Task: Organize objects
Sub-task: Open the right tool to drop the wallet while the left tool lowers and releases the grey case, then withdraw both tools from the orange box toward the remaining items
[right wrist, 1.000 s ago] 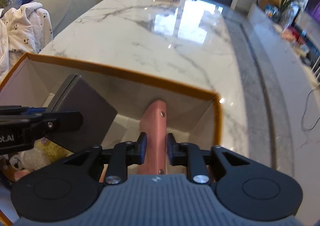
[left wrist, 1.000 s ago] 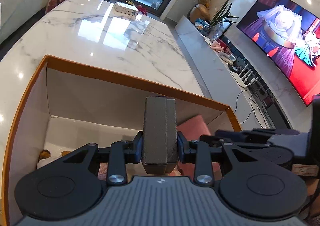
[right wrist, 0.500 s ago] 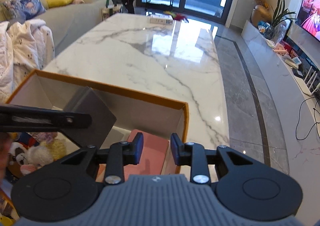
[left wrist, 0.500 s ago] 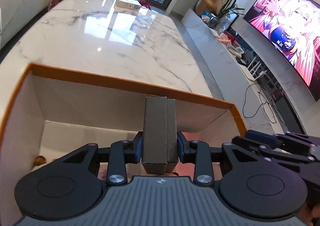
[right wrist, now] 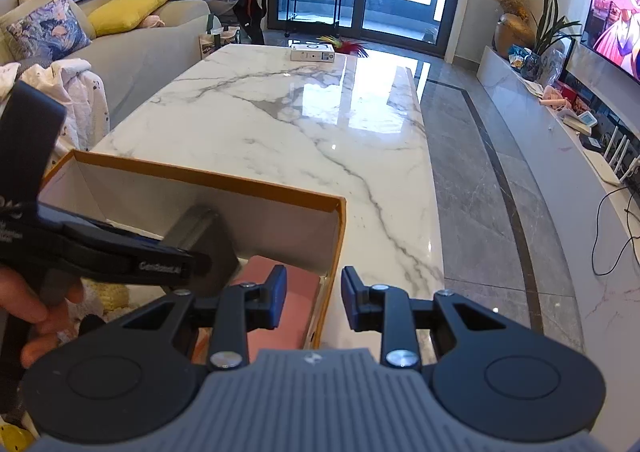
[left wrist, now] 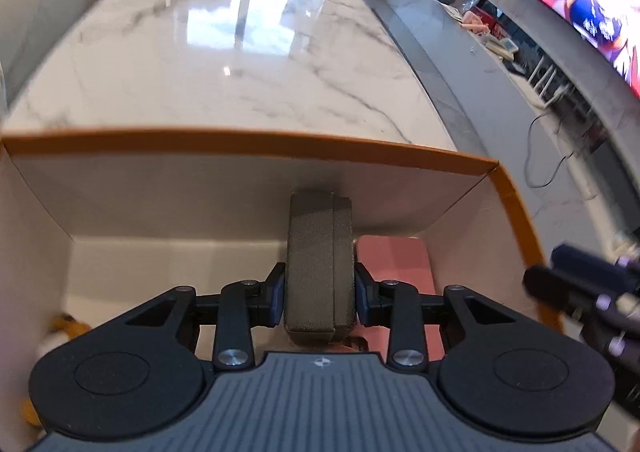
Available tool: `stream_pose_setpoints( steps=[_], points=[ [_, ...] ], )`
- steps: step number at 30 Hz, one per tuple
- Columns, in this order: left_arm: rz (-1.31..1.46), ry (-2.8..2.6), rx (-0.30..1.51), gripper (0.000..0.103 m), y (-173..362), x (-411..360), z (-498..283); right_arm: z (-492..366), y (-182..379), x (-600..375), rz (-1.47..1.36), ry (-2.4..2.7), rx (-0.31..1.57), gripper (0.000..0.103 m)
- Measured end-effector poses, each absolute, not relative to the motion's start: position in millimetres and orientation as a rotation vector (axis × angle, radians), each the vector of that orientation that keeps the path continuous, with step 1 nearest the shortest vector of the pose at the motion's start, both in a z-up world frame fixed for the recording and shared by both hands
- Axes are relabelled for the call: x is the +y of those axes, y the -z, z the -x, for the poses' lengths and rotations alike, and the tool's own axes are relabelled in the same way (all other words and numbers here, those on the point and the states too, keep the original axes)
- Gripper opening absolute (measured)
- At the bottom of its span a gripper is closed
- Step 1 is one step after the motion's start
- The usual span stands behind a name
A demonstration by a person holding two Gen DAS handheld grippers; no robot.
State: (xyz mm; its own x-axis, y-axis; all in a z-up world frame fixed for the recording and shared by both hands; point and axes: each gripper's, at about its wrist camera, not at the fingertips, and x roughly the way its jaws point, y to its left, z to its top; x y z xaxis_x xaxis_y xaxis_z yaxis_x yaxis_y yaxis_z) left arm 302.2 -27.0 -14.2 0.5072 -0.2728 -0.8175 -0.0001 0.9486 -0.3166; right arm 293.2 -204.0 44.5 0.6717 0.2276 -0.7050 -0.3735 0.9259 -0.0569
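An open cardboard box with an orange rim [left wrist: 256, 140] stands on the marble table; it also shows in the right wrist view [right wrist: 338, 236]. My left gripper [left wrist: 320, 298] is shut on a dark grey case [left wrist: 320, 264] and holds it upright inside the box; the case also shows in the right wrist view [right wrist: 216, 240]. A pink case [left wrist: 394, 256] lies flat on the box floor at the right, also in the right wrist view [right wrist: 288, 308]. My right gripper [right wrist: 314, 302] is open and empty above the box's right wall.
Soft toys [right wrist: 108, 294] lie in the box's left part. A white carton [right wrist: 312, 52] sits at the table's far end. A sofa with cushions [right wrist: 120, 36] is to the left. A TV [right wrist: 618, 4] and low shelf are to the right.
My right gripper let go of the pink case, which now lies flat in the box, and lifted back and to the right. My left gripper lowered the grey case deeper into the box.
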Motion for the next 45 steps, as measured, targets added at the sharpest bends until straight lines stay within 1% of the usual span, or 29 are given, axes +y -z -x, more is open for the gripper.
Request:
stream_pose_setpoints(
  steps=[9,12,16,27,32,36,38,45],
  points=[
    [0.375,0.176,1.049,0.039,17.1,-13.6,-306.8,-291.1,-39.8,-208.8,0.177,-0.339,0.777,0.031],
    [0.352,0.171,1.057,0.056,13.6,-10.2,-303.9,-289.3,-38.7,-208.7,0.173,-0.343,0.784,0.031],
    [0.284,0.138,1.063,0.059,5.2,-8.4,-299.8,-288.6,-36.8,-207.3,0.173,-0.348,0.795,0.032],
    [0.191,0.075,1.104,0.059,15.5,-0.8,-303.4,-291.3,-32.8,-207.9,0.147,-0.354,0.812,0.032],
    [0.247,0.099,1.135,0.059,24.5,6.0,-309.2,-292.7,-30.1,-208.5,0.141,-0.356,0.815,0.032],
    [0.223,0.142,1.13,0.055,24.5,-0.5,-309.1,-297.1,-25.5,-210.6,0.114,-0.357,0.836,0.032],
    [0.211,0.179,1.126,0.048,23.7,-6.6,-309.2,-297.6,-23.1,-211.0,0.109,-0.356,0.842,0.031],
    [0.181,0.179,1.117,0.048,21.3,-14.5,-309.1,-295.0,-18.4,-210.1,0.097,-0.352,0.855,0.031]
  ],
)
